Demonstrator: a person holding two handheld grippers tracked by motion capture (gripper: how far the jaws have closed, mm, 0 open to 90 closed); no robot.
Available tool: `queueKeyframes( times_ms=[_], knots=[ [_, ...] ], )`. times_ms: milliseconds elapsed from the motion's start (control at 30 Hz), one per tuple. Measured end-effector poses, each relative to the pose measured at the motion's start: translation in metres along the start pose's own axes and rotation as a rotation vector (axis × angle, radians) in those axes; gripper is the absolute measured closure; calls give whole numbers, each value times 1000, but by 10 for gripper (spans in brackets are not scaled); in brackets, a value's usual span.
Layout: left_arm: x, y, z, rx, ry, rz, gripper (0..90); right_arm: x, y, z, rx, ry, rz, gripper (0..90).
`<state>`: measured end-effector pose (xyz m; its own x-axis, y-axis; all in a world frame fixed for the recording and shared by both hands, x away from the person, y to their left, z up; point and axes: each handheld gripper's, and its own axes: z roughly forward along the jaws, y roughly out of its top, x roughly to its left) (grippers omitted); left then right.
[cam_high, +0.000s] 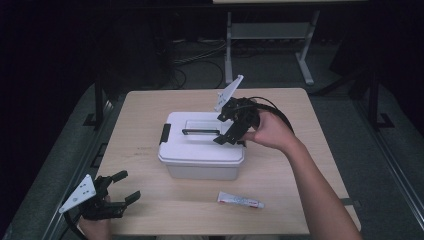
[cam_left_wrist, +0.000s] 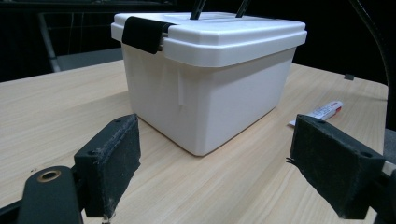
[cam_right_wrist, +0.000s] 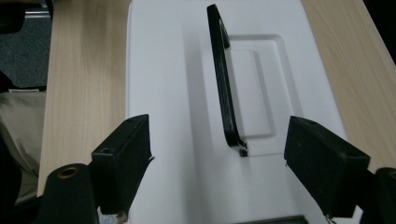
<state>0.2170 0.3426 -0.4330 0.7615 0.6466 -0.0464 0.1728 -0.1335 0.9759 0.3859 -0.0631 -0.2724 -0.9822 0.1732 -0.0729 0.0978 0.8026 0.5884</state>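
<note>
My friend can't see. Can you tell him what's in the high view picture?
A white box with a black handle sits mid-table. The right claw, open, hovers over the box's lid by the handle. The left claw waits open near the front left corner, and a small tube lies in front of the box.

Black tongs (cam_high: 227, 128), grey triangular plates, trailing cables

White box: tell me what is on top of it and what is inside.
On the white box sits its closed lid with a black handle; the open right gripper hovers above. The lid covers the inside, so the contents cannot be seen.
</note>
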Motion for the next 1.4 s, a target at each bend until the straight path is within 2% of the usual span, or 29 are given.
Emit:
queueKeyframes(
  times_ms=[433, 467, 500, 633, 767, 967, 1267, 1400],
  knots=[
    [1, 0, 1, 7, -2, 4, 157, -6, 23, 23, 33, 7, -31, 331],
    [0, 0, 1, 5, -2, 4, 157, -6, 26, 26, 41, 3, -37, 397],
    [0, 0, 1, 6, -3, 5, 157, -6, 26, 26, 41, 3, -37, 397],
    [1, 0, 1, 8, -7, 5, 157, -7, 29, 32, 53, 8, -47, 523],
    [1, 0, 1, 6, -4, 4, 157, -8, 33, 38, 73, -2, -56, 574],
    [1, 0, 0, 4, -1, 0, 157, -11, 38, 44, 104, 11, -55, 677],
    [1, 0, 1, 3, -3, 1, 157, -16, 42, 44, 112, 24, -62, 761],
    [1, 0, 0, 2, -2, 2, 157, -20, 41, 44, 107, 29, -44, 771]
  ],
)
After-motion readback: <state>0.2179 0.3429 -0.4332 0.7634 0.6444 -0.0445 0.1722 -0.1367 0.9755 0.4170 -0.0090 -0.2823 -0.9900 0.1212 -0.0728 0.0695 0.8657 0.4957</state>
